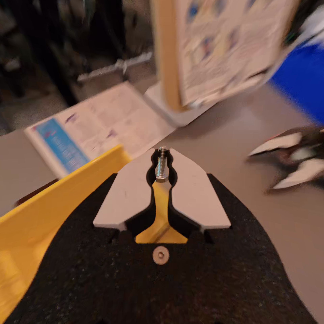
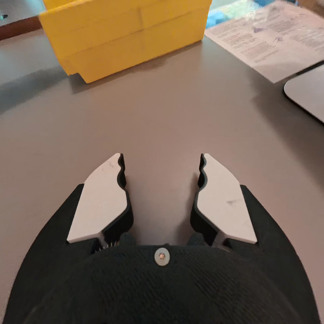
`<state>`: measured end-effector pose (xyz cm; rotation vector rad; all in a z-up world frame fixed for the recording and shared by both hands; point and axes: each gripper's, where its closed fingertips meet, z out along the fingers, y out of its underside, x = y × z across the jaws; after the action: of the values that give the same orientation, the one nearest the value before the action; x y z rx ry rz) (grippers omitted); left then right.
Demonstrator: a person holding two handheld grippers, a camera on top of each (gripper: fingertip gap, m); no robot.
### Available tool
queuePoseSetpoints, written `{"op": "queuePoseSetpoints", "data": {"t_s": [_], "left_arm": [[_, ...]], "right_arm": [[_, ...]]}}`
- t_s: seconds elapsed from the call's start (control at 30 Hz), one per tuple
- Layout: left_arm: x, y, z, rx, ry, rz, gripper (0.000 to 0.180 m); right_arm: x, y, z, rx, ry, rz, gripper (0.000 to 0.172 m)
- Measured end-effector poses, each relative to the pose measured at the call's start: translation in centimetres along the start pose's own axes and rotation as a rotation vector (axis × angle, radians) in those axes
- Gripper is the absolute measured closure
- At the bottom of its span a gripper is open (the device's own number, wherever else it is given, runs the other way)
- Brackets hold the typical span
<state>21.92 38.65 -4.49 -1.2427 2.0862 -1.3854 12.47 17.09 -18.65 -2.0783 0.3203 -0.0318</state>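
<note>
My left gripper is shut on a silver hex-head bolt. The pads pinch its threaded end at the fingertips, and the hex head points back toward the camera. The gripper hangs over the rim of a yellow plastic bin. My right gripper is open and empty, low over the bare grey table. It also shows blurred at the right of the left wrist view. The yellow bin stands ahead of it in the right wrist view.
Printed paper sheets lie on the table. A stand with a white base carries an upright wooden-framed board. A blue container is at the right. A flat grey rounded slab lies at the right edge. Tip to tip, the grippers are about 30 cm apart.
</note>
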Motion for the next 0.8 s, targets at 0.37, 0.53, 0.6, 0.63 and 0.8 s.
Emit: {"op": "queuePoseSetpoints", "data": {"t_s": [0.37, 0.53, 0.6, 0.63, 0.8], "left_arm": [[25.8, 0.7, -2.5, 0.545, 0.480, 0.079, 0.172], [28.0, 2.1, -2.0, 0.497, 0.505, 0.092, 0.172], [28.1, 2.3, -2.2, 0.486, 0.496, 0.107, 0.172], [28.1, 2.3, -2.3, 0.484, 0.489, 0.109, 0.172], [27.7, 3.1, -2.3, 0.472, 0.451, 0.107, 0.172]], "right_arm": [[-9.2, -12.5, -7.1, 0.650, -0.284, -0.073, 0.132], [-11.5, -12.6, -7.0, 0.625, -0.344, -0.138, 0.143], [-12.1, -12.6, -7.1, 0.631, -0.356, -0.168, 0.148], [-12.1, -12.6, -7.0, 0.629, -0.349, -0.171, 0.150], [-12.2, -12.9, -7.2, 0.653, -0.347, -0.163, 0.158]]}}
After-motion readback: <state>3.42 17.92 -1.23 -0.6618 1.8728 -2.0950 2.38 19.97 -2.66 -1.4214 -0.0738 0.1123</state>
